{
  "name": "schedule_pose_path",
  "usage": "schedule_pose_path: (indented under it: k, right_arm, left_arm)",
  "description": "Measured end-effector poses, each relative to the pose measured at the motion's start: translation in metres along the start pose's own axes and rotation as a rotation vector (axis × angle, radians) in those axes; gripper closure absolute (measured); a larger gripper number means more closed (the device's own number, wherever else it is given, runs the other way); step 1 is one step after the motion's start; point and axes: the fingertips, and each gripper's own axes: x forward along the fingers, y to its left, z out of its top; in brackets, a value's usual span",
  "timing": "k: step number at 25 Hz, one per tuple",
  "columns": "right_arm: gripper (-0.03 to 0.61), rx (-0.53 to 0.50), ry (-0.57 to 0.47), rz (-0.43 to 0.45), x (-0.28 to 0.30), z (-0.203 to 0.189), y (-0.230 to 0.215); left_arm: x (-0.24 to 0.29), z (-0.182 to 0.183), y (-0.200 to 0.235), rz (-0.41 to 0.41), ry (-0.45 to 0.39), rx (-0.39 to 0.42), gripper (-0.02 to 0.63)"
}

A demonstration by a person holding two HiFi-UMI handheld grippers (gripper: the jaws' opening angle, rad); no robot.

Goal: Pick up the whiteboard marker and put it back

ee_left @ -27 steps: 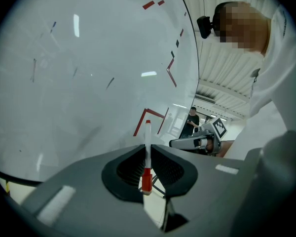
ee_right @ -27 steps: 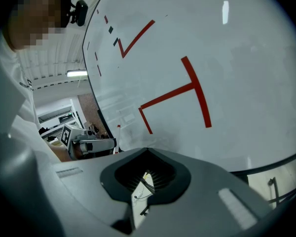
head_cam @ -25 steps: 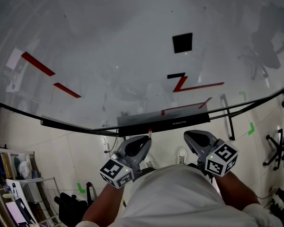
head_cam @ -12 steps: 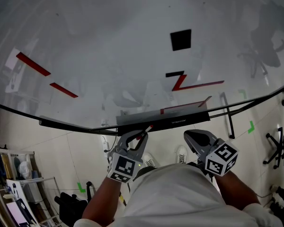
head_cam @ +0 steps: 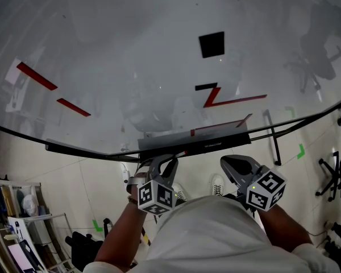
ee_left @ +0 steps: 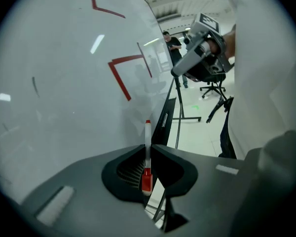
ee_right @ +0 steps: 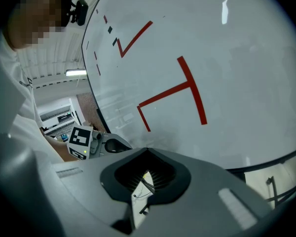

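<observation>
The whiteboard marker (ee_left: pixel 147 144), white with red at both ends, is pinched between the jaws of my left gripper (ee_left: pixel 147 151). They are closed tight on its barrel, and its far end pokes out past their tips. It sits close to the whiteboard (ee_left: pixel 59 83), just near of the dark tray (head_cam: pixel 216 143) along the board's lower edge. To the right, apart from it, my right gripper (ee_right: pixel 147 151) hangs with its jaws brought together on nothing. Red lines (head_cam: pixel 233 100) mark the board farther off.
</observation>
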Motion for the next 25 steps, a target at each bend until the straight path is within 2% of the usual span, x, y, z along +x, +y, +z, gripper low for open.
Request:
schedule_pose_path:
  k: [5,12,19,25]
  right_arm:
    - [0.577,0.006,-0.001,-0.002,-0.003,-0.003,-0.002]
    - [0.577,0.003,-0.007,-0.013,-0.005,0.0,-0.003]
    - [0.577,0.002,-0.01,-0.015,-0.006,0.0,-0.003]
    - [0.577,0.009,-0.016,-0.019,-0.008,-0.001,-0.004]
  left_arm:
    - [0.014,-0.007,-0.008,-0.025,0.066,0.132,0.558]
    - [0.03,-0.015,-0.01,-0.048,0.139,0.202,0.558]
    - [0.05,-0.019,-0.011,-0.064,0.207,0.32,0.558]
    - [0.06,-0.036,-0.016,-0.088,0.278,0.366,0.558]
